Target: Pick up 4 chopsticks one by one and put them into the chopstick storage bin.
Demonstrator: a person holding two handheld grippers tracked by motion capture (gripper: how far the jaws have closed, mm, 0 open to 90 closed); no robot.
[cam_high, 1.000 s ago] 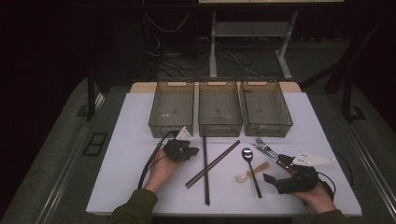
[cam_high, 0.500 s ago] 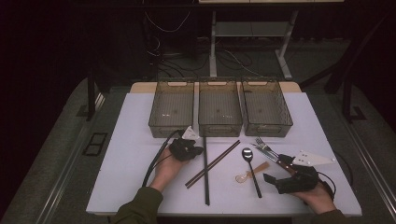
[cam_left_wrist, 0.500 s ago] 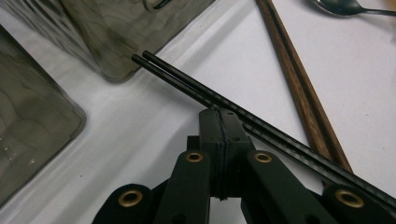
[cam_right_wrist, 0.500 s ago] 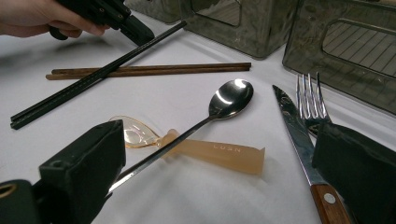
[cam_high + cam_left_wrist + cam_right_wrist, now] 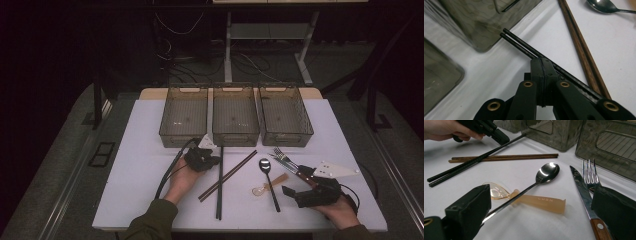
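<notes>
L gripper (image 5: 214, 159) jaws pressed together, pinching black chopsticks (image 5: 219, 185) near far tips, just below mid bin (image 5: 235, 118); sticks run toward 6 o'clock on worktop (image 5: 145, 150). R gripper (image 5: 292, 192) spread, resting at 4 o'clock, straddling spoon (image 5: 544, 176) handle and knife (image 5: 581, 190).

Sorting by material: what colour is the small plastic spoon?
Translucent amber plastic spoon, clearest in the right gripper view.

The left gripper (image 5: 212, 161) sat low over the table's middle, jaws pressed together, the left hand (image 5: 182, 176) behind it on an outstretched forearm. The right gripper (image 5: 295, 192) rested near the front edge, jaws spread wide, apparently lying level in the right hand (image 5: 339, 210).
</notes>
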